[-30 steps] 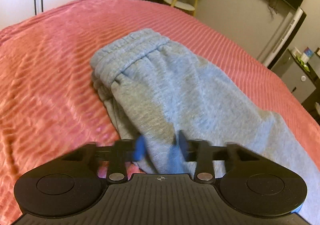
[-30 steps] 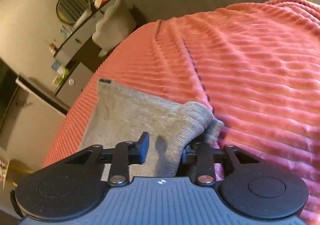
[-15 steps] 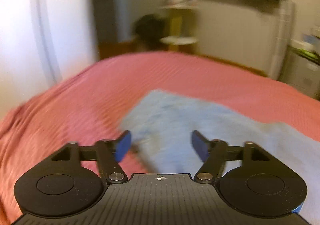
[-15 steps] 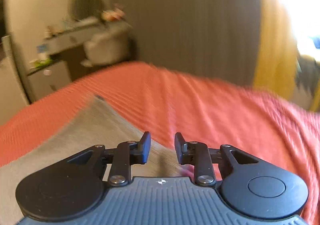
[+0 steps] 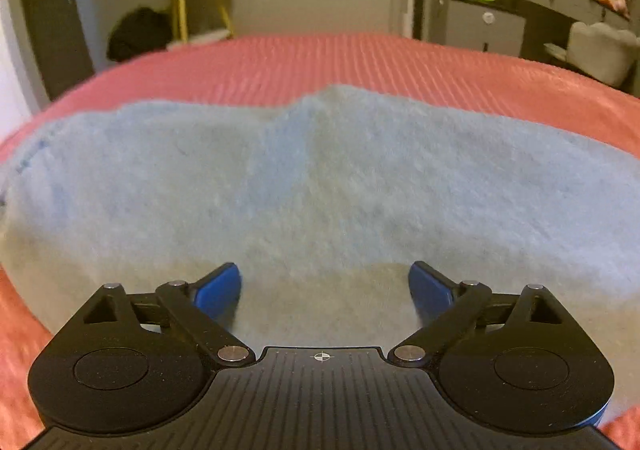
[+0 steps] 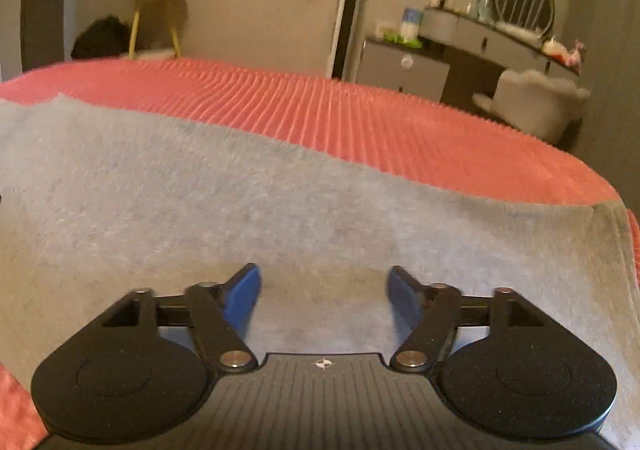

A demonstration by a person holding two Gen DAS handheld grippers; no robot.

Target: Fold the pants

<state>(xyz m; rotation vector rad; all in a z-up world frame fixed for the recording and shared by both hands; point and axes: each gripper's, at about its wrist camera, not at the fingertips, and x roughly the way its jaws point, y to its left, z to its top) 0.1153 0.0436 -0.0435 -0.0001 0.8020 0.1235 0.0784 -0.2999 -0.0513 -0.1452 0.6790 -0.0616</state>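
Pants (image 5: pixel 320 178) flat on red bed (image 5: pixel 360 62), filling mid-frame in both views.
Both my claws, left claw (image 5: pixel 325 286) and right claw (image 6: pixel 324 290), just opened wide, jaws empty, fabric below.

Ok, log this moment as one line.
left tongs: just opened, empty | right tongs: just opened, empty | pants: released, flat on bedspread
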